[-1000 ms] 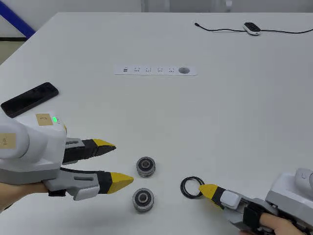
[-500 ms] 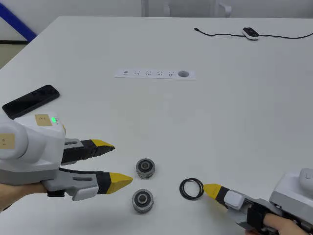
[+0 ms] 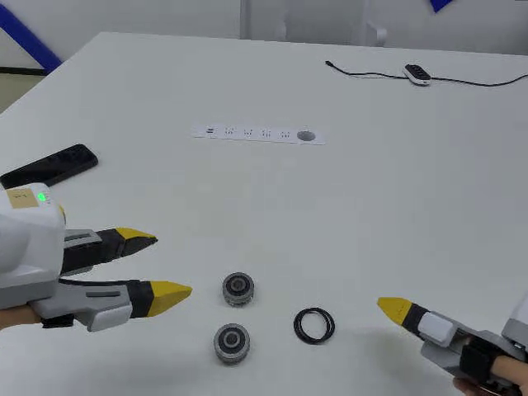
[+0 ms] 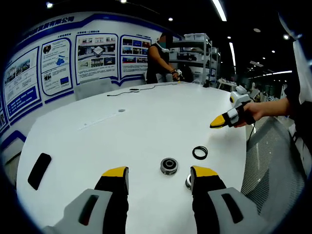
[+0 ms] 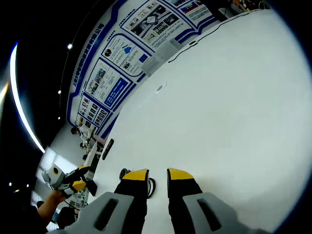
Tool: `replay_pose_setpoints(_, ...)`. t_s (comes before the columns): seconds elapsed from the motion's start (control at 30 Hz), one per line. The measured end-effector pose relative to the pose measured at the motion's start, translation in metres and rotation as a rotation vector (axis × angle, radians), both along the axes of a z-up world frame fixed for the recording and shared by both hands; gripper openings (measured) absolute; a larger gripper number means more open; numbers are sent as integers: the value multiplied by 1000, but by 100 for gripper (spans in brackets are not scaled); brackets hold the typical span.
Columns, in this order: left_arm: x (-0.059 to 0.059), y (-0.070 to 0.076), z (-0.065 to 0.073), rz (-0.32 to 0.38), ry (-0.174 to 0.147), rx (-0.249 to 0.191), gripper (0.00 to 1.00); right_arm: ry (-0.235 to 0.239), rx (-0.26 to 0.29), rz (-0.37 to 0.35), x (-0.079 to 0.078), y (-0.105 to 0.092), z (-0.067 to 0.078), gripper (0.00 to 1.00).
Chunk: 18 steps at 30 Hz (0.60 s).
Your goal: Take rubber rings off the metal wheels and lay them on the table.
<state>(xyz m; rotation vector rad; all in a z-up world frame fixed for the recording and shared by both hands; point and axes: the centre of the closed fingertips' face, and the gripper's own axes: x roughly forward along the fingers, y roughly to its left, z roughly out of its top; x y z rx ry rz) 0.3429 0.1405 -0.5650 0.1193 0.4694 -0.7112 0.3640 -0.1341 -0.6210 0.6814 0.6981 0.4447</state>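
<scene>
Two grey metal wheels [image 3: 238, 289]: left of black rubber rings [image 3: 314, 325] laid on desk [image 3: 371, 206].
Left gripper [image 3: 169, 265]: fingers apart.
Right gripper [image 3: 389, 306]: fingers barely apart, empty.

A lab or showroom hall: blue-framed info boards [image 4: 92, 56], a big white table [image 4: 146, 122], ceiling strip lights [image 4: 219, 9]

Right claw [image 3: 396, 308] runs off the lower right corner; one wheel [image 4: 188, 182] sits half hidden behind the left claw [image 4: 159, 171].
</scene>
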Motion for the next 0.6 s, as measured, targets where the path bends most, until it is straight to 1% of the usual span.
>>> replay_pose_setpoints(0.03, -2, 4, 0, 10, -1, -6, 53, -24, -18, 8, 1, -3, 3, 17)
replay_pose_setpoints(0.1, -6, 7, 0, 17, 2, -7, 52, -78, -58, 50, 2, -6, 8, 19)
replay_pose_setpoints(0.13, -8, 9, -1, 22, 2, -5, 53, -113, -78, 65, 0, -4, 15, 21)
replay_pose_setpoints(0.2, -12, 10, -1, 27, -2, -10, 53, -152, -106, 88, -2, -5, 21, 24)
replay_pose_setpoints(0.3, -17, 10, -3, 39, -6, -32, 54, -187, -157, 132, -6, -5, 24, 24)
replay_pose_setpoints(0.33, -18, 10, -4, 45, -8, -35, 57, -189, -164, 142, -8, -4, 25, 25)
replay_pose_setpoints(0.37, -20, 10, -7, 51, -5, -37, 61, -226, -178, 180, -11, 0, 29, 25)
replay_pose_setpoints(0.4, -22, 10, -8, 54, 3, -40, 63, -252, -180, 201, -12, 3, 32, 26)
replay_pose_setpoints(0.47, -27, 9, -12, 56, 9, -35, 65, -284, -201, 257, -17, 11, 35, 29)
replay_pose_setpoints(0.53, -33, 8, -15, 57, 18, -33, 66, -299, -209, 297, -22, 19, 36, 31)
replay_pose_setpoints(0.6, -36, 7, -17, 67, 21, -39, 67, -306, -211, 326, -25, 25, 36, 32)
